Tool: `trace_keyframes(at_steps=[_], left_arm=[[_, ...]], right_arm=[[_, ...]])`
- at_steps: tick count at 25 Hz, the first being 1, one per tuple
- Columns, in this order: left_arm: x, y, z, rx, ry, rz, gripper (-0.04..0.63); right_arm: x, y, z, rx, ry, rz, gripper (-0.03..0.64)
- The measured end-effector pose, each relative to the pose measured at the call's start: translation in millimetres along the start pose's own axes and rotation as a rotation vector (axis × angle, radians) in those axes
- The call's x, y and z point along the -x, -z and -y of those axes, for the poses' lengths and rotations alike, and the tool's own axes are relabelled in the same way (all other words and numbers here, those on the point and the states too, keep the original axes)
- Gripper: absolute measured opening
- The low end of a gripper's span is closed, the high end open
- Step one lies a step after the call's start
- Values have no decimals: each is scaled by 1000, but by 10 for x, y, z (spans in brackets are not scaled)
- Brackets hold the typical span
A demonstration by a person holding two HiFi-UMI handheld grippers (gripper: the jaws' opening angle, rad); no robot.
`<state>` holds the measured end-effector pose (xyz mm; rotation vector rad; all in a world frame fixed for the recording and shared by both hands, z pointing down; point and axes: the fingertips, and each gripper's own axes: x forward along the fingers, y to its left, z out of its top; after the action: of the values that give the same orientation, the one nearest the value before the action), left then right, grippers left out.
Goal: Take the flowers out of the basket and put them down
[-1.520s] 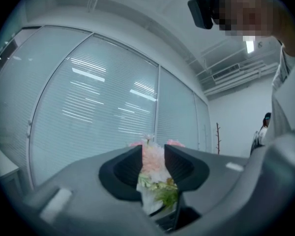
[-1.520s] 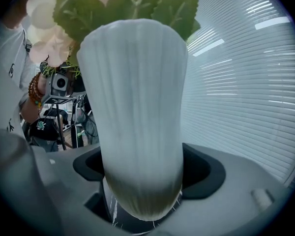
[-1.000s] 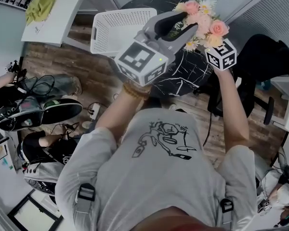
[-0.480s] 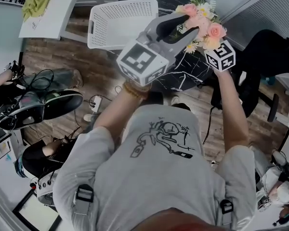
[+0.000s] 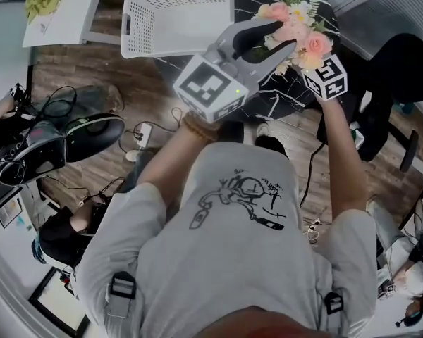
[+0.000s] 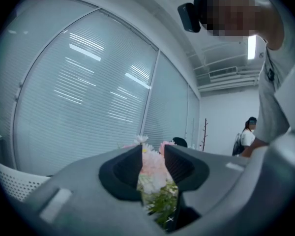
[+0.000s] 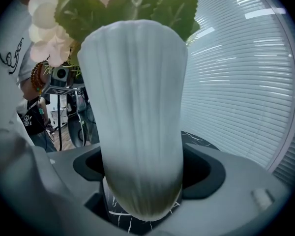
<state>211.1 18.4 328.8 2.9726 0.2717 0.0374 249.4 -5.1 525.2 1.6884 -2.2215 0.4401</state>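
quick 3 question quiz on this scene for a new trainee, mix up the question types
1. True or false: the flowers are held outside the white basket.
2. What is the right gripper clamped on? A) the basket's rim B) the white ribbed vase C) nothing
3. Fill in: the left gripper has the ___ between its jaws.
Key: 1 true; 2 B; 3 flowers.
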Motion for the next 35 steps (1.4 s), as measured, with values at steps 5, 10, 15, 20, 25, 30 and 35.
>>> trace_keyframes(at_steps=[5,10,15,20,25,30,35], left_arm=[[-40,214,-32,15,1,-32,143],[-59,438,-55,39,3,-46,143],[-97,689,-34,58,9,-65,143],[-100,857,-75,85,3,-84,143],[-121,975,-108,98,8,-95,139],[-131,1054,-140,111,6,-100,138],[-150,1126,-157,105,13,-110,138]], right_arm=[[-79,206,-8,-6,-3,-4,437],[-148,415,17,-18,1,-10,437],[-166,637,42,-26,-2,-14,437],[-240,798,26,-35,-7,-13,437],[-285,923,59,-35,5,-23,437],[-313,987,77,-35,6,-27,437],[-349,1034,96,-39,8,-20,437]])
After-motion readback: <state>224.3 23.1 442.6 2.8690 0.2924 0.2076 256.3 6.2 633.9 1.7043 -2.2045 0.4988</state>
